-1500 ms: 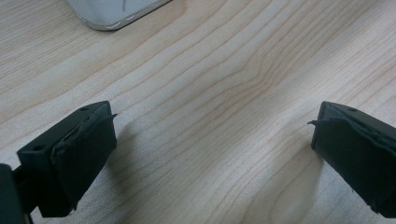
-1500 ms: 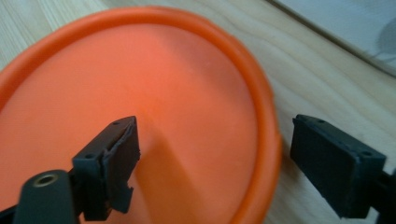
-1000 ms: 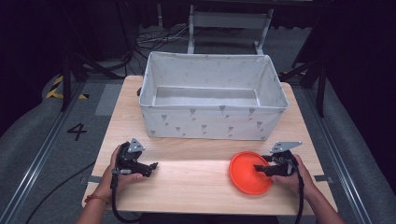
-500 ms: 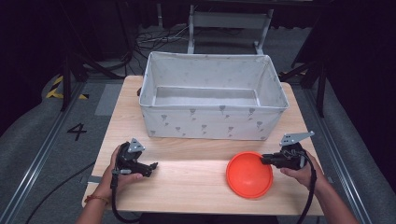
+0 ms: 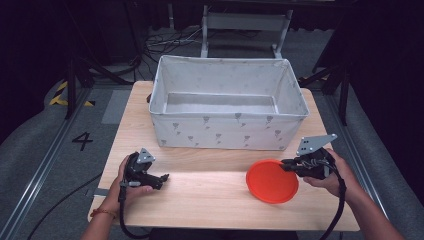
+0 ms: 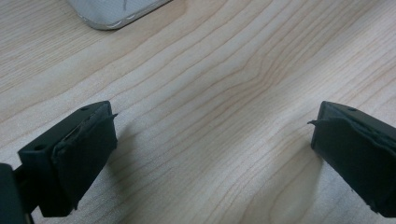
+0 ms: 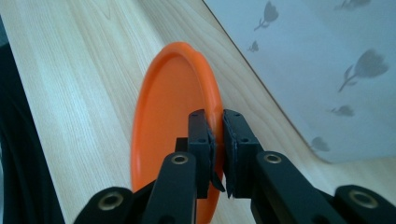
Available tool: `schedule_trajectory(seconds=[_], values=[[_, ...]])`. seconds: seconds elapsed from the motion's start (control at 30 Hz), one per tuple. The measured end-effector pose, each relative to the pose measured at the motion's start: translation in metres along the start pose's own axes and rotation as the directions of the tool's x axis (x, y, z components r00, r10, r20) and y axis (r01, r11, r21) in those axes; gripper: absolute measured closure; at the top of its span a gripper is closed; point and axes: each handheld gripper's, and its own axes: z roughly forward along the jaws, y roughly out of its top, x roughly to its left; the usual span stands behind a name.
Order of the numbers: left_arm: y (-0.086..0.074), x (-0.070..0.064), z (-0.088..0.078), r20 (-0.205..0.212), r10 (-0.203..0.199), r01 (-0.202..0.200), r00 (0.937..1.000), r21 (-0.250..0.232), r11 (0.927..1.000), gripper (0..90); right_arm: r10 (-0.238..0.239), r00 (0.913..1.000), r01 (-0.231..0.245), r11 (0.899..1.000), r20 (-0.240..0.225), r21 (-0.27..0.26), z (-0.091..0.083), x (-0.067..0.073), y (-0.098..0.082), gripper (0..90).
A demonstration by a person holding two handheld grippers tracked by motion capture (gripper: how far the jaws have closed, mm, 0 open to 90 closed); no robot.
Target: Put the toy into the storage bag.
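An orange plate [image 5: 272, 181] is held at the front right of the wooden table [image 5: 210, 195], tilted up on its right side. My right gripper [image 5: 286, 164] is shut on the plate's right rim. In the right gripper view the two black jaws pinch the rim of the plate [image 7: 173, 112], and the gripper [image 7: 216, 122] sits close to the box wall. My left gripper [image 5: 162, 178] rests low at the front left of the table, held in a hand. Its jaws stand wide apart over bare wood, so the gripper [image 6: 212, 144] is open and holds nothing.
A large white fabric box [image 5: 227, 102] with a small grey flower print stands at the back middle of the table, its inside bare. A corner of the box [image 6: 112, 11] shows ahead of the left gripper. Cables and a metal frame [image 5: 245, 25] lie on the dark floor beyond.
My right gripper has lifted and drawn back to the right with the plate, whose right edge now rises off the table. The left gripper has stayed put.
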Motion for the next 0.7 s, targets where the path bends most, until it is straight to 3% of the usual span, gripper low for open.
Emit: schedule_trajectory(seconds=[0.3, 0.7], values=[[0.0, 0.0, 0.0, 0.001, 0.0, 0.0, 1.0, 0.003, 1.0, 0.6, -0.085, 0.9959, 0.085, 0.996, 0.032, 0.013, -0.038, 0.002, 0.031, 82.5], [0.0, 0.0, 0.0, 0.0, 0.0, 0.0, 1.0, 0.0, 1.0, 0.5, -0.123, 0.9903, 0.123, 0.992, 0.064, 0.008, -0.074, 0.001, 0.054, 82.5]])
